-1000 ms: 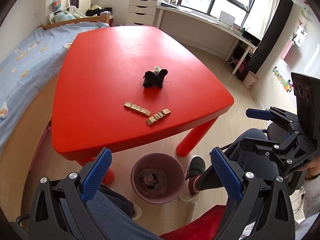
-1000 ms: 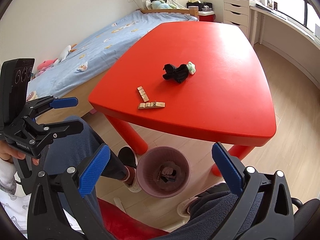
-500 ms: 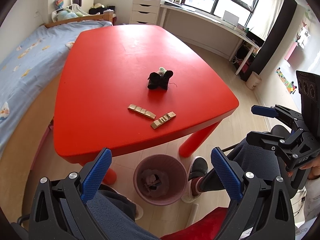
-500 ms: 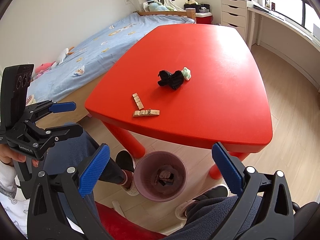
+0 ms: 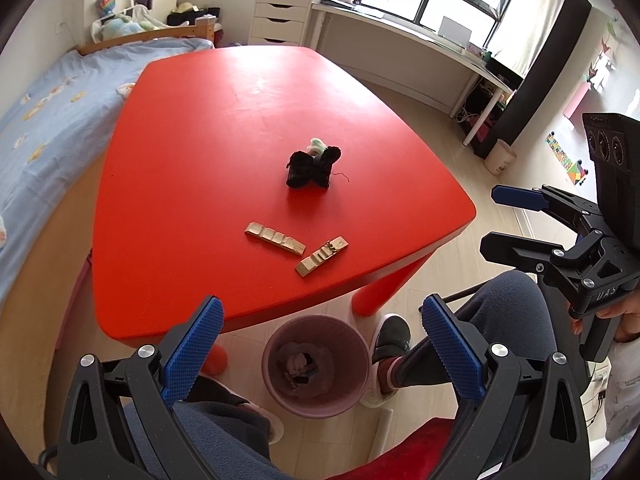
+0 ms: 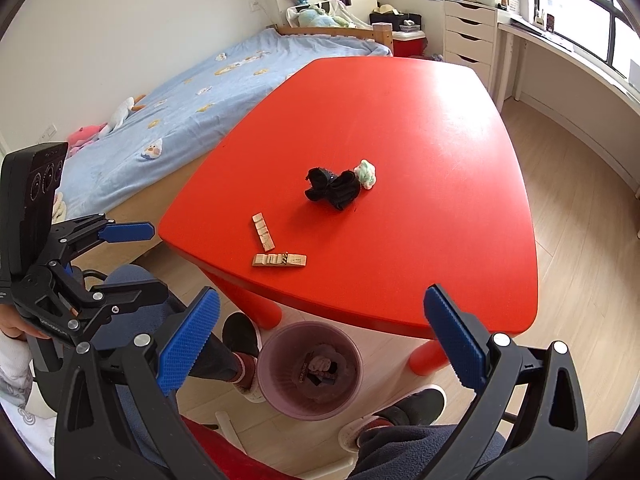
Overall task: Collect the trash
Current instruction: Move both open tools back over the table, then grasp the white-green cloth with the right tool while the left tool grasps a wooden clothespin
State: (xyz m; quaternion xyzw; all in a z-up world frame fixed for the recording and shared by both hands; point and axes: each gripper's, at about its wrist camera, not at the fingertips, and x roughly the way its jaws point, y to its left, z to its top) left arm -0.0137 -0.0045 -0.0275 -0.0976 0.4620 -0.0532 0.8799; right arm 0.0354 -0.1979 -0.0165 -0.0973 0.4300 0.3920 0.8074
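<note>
On the red table (image 5: 192, 168) (image 6: 432, 128) lie a crumpled black cloth (image 5: 312, 168) (image 6: 334, 188), a small pale green wad (image 5: 317, 143) (image 6: 366, 173) touching it, and two tan wooden strips (image 5: 275, 238) (image 5: 322, 255) (image 6: 263, 231) (image 6: 279, 260) near the front edge. A pink trash bin (image 5: 316, 364) (image 6: 310, 370) holding some trash stands on the floor under that edge. My left gripper (image 5: 324, 350) (image 6: 108, 260) is open and empty, low, above the bin. My right gripper (image 6: 320, 342) (image 5: 504, 216) is open and empty at the same height.
A bed with a blue sheet (image 6: 168, 120) runs along the table's left side. White drawers (image 5: 280, 16) and a long desk under the window (image 5: 408, 40) stand beyond. The person's legs and shoes (image 5: 390, 334) are beside the bin on the wood floor.
Both grippers have risen and drawn slightly toward the table; the view of the table and bin has shifted down. The trash on the table has not moved.
</note>
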